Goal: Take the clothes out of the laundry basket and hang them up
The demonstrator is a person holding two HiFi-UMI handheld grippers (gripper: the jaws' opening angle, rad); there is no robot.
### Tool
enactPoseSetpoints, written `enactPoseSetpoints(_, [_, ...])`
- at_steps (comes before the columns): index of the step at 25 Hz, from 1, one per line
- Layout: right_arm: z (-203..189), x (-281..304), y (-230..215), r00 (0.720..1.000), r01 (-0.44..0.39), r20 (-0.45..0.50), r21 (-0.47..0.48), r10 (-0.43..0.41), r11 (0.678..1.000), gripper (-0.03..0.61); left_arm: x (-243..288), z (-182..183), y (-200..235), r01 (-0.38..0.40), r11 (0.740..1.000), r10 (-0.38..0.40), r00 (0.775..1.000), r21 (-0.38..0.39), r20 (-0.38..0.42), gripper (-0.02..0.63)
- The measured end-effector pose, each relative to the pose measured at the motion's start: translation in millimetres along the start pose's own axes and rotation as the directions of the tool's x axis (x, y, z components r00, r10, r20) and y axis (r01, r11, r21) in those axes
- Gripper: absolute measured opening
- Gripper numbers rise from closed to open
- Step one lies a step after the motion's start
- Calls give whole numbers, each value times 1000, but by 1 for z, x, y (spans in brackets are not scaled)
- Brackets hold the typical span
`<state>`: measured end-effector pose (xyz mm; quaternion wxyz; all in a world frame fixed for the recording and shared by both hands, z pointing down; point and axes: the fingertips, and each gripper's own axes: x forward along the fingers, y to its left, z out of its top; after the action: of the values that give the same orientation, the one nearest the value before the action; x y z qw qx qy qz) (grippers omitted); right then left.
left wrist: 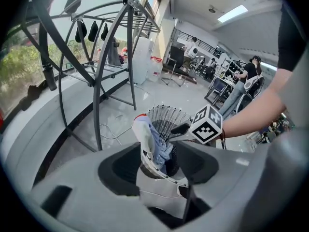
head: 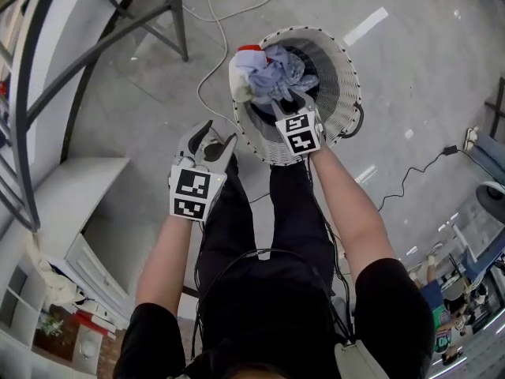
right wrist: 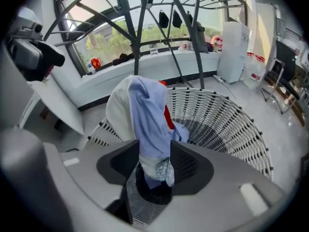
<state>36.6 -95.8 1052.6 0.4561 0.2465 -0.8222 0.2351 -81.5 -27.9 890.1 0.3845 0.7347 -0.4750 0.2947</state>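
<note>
A white wicker laundry basket (head: pixel 349 63) stands on the grey floor in front of me. A heap of clothes (head: pixel 267 74), light blue, white and a bit of red, hangs over its left rim. My right gripper (head: pixel 290 99) points down into the basket with its jaws apart, its fingertips at the heap's near edge. In the right gripper view the blue garment (right wrist: pixel 147 115) shows in the gap between the jaws of the right gripper (right wrist: pixel 153 166). My left gripper (head: pixel 219 134) hangs open and holds nothing, left of the basket and outside it. Its own view looks past the jaws at the basket (left wrist: pixel 166 111) and the clothes (left wrist: pixel 147 137).
A dark metal drying rack (head: pixel 118 30) stands at the left, with black items hanging on it (left wrist: pixel 91 30). A white cabinet (head: pixel 79 204) sits below it. Cables (head: pixel 209 69) trail over the floor near the basket. People (left wrist: pixel 248 76) are far off in the room.
</note>
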Motion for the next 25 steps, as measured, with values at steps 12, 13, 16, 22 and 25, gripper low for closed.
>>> enactPoseSetpoints(12, [6,86,-14,999,-4,-52,-112,-1,994,215,19,-37,17,-21,999,19,999,-38,-42,232])
enactPoseSetpoints(13, [7,91,-15,998,-6,-57,-123,-1,992,215,19,-37,17,-22,999,20,999,-39,-41,232])
enactPoseSetpoints(16, [12,97,-19,998,-6,-57,-116,-1,993,158,20,-37,19,-26,998,25,999,-55,-33,231])
enactPoseSetpoints(22, [17,74,-20,1000,-23,-11,-75,22,997,39,24,-43,16,-13,998,11,999,-58,-35,230])
enactPoseSetpoints(25, [17,49,-21,999,-29,20,-52,30,998,36,25,-34,10,1,999,-1,1000,-54,-14,232])
